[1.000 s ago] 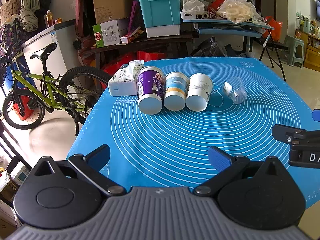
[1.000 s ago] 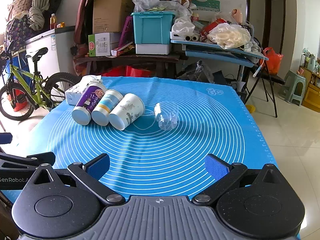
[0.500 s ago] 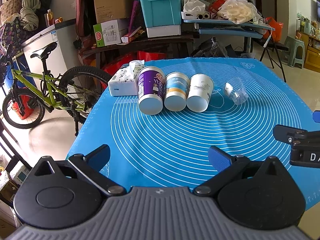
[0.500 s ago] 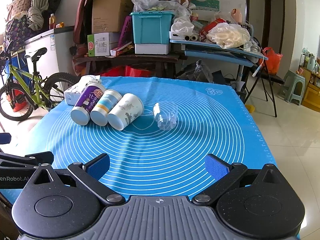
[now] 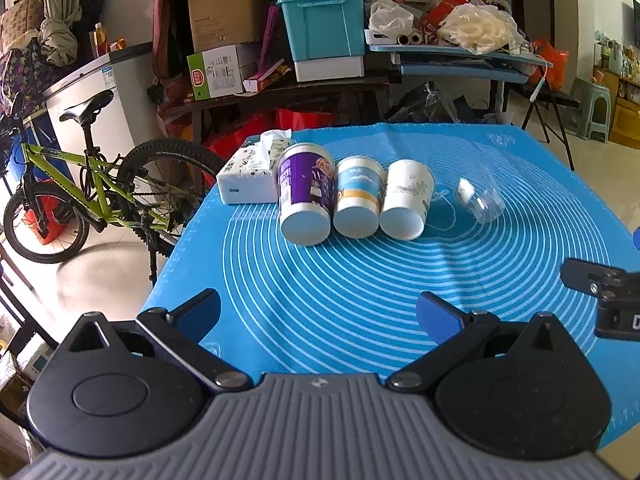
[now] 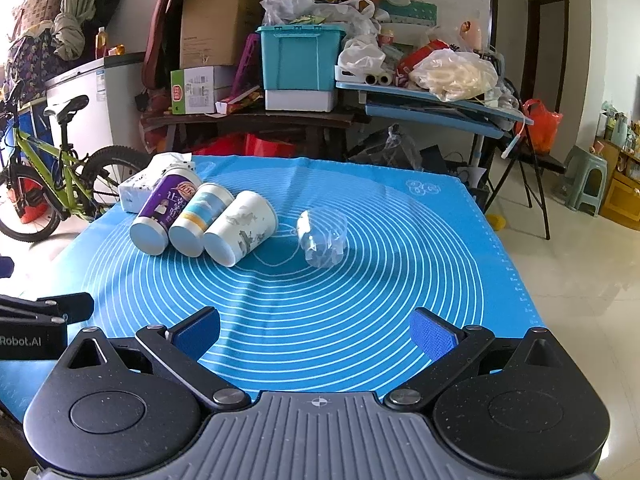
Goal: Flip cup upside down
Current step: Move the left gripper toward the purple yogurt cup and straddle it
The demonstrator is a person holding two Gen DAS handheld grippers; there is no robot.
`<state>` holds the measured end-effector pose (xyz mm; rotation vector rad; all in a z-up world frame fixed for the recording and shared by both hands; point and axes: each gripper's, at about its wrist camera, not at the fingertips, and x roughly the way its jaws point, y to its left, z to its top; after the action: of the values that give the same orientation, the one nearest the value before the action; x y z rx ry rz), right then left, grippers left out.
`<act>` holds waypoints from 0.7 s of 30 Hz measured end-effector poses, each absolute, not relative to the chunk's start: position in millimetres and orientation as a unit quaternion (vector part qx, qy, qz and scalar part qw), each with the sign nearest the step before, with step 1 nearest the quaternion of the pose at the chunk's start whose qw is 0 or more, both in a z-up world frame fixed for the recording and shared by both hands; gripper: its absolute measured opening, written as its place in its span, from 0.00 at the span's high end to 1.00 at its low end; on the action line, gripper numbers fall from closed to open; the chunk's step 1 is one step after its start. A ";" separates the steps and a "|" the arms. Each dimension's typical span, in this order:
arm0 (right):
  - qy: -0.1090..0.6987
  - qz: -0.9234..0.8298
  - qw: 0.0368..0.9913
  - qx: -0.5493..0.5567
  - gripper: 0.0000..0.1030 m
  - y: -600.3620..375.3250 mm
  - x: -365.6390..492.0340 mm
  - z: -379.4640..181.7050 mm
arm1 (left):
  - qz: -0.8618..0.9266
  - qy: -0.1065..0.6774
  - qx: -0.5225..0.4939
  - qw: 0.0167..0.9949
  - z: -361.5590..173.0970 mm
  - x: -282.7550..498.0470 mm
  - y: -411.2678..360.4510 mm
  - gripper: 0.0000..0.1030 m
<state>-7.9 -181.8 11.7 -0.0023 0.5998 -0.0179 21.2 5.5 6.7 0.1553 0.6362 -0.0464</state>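
Note:
Three paper cups lie on their sides in a row on the blue mat (image 5: 360, 288): a purple cup (image 5: 306, 194), a blue-and-yellow cup (image 5: 357, 198) and a white cup (image 5: 406, 200). A clear plastic cup (image 5: 480, 200) lies on its side to their right. They also show in the right wrist view: purple cup (image 6: 166, 214), blue-and-yellow cup (image 6: 200, 218), white cup (image 6: 240, 228), clear cup (image 6: 322, 238). My left gripper (image 5: 318, 314) is open and empty, near the mat's front edge. My right gripper (image 6: 314, 334) is open and empty, well short of the cups.
A white tissue box (image 5: 250, 174) sits behind the purple cup at the mat's left edge. A green bicycle (image 5: 80, 184) stands left of the table. Cluttered tables with a teal bin (image 5: 324, 28) stand behind. The right gripper's side shows in the left view (image 5: 608, 296).
Both grippers have drifted slightly; the cups have not moved. Both grippers stay open.

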 end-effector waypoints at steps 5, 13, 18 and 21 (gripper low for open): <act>0.290 -0.010 0.957 0.000 0.01 -185.4 -1.2 12.7 | -0.020 0.294 0.069 0.953 12.3 42.1 11.9 0.01; 0.289 -0.020 0.957 0.012 0.01 -191.1 15.1 6.1 | 0.001 0.263 0.079 0.962 13.2 96.4 20.3 0.01; 0.293 -0.025 0.956 0.019 0.01 -193.7 24.2 0.4 | 0.009 0.263 0.084 0.961 0.9 136.4 23.3 0.01; 0.297 -0.029 0.954 0.025 0.01 -196.5 28.9 -3.5 | 0.000 0.287 0.064 0.956 -11.0 161.3 26.9 0.01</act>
<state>28.9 -196.5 -3.5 0.0500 0.6029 -0.0595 161.3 26.9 -11.0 0.1305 0.5816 0.0003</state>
